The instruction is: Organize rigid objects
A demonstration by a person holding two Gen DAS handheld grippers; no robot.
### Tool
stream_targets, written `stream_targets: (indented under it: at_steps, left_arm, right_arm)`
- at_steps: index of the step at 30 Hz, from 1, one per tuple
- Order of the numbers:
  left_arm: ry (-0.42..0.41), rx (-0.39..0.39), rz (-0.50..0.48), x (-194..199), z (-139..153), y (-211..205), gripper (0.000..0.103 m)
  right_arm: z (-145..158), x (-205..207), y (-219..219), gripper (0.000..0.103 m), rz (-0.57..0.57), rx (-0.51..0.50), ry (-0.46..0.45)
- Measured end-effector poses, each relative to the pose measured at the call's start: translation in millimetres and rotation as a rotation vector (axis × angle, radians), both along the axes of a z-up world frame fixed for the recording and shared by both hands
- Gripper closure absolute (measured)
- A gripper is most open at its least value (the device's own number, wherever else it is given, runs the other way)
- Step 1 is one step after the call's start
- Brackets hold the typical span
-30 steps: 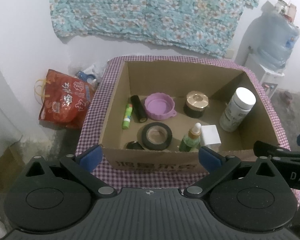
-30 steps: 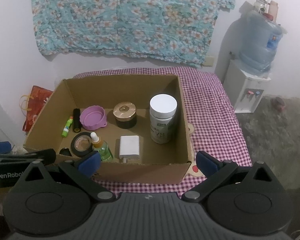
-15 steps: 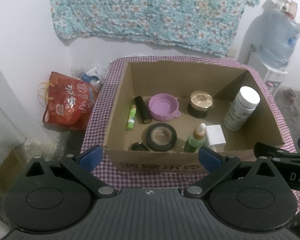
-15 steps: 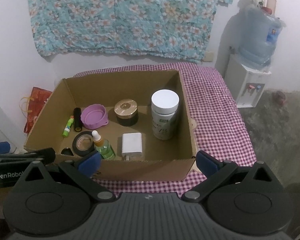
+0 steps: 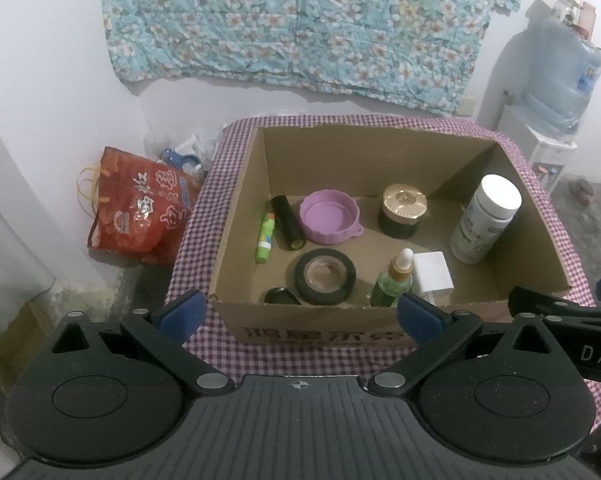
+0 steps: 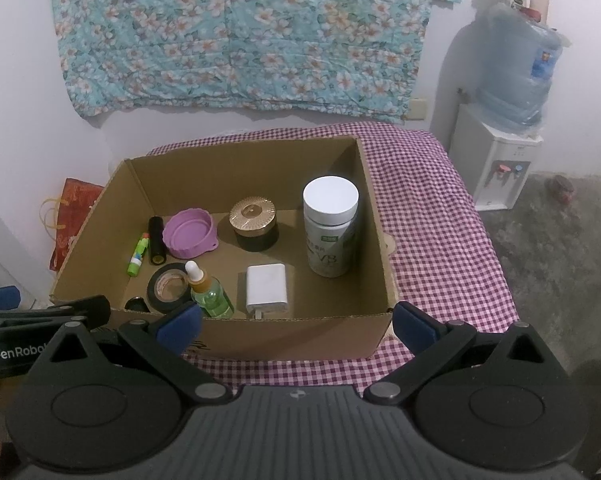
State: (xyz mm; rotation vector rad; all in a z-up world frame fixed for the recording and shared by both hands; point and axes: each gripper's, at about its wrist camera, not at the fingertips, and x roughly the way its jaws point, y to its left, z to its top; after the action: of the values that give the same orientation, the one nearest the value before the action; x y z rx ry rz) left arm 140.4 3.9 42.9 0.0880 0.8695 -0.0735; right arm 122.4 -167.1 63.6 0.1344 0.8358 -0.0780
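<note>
An open cardboard box (image 5: 380, 130) (image 6: 376, 240) stands on a checkered tablecloth (image 6: 432, 220). Inside are a white bottle (image 5: 486, 218) (image 6: 330, 226), a gold-lidded black jar (image 5: 402, 210) (image 6: 256, 218), a purple lid (image 5: 328, 218) (image 6: 188, 234), a black tape roll (image 5: 324, 276) (image 6: 168, 286), a green dropper bottle (image 5: 394, 280) (image 6: 208, 290), a white charger (image 5: 432, 274) (image 6: 266, 288), a black tube (image 5: 286, 224) and a green stick (image 5: 265, 236). My left gripper (image 5: 300, 314) and right gripper (image 6: 296, 320) are open and empty, held before the box's near wall.
A red bag (image 5: 136, 204) lies on the floor left of the table. A water dispenser (image 6: 508, 120) stands at the right by the wall. A floral cloth (image 5: 300, 24) hangs behind. The other gripper's finger shows at each view's edge.
Both grippers have drawn back and slightly up from the box, so it looks smaller and further away. Nothing in the box has moved.
</note>
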Motion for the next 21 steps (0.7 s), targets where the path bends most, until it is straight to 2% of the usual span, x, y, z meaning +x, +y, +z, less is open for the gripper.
stream_targets:
  at_steps: [21]
  left_arm:
    - [-0.001, 0.002, 0.005, -0.5, 1.0, -2.8, 0.001]
  right_arm:
    - [-1.9, -3.4, -4.9, 0.0, -0.008, 0.005, 0.002]
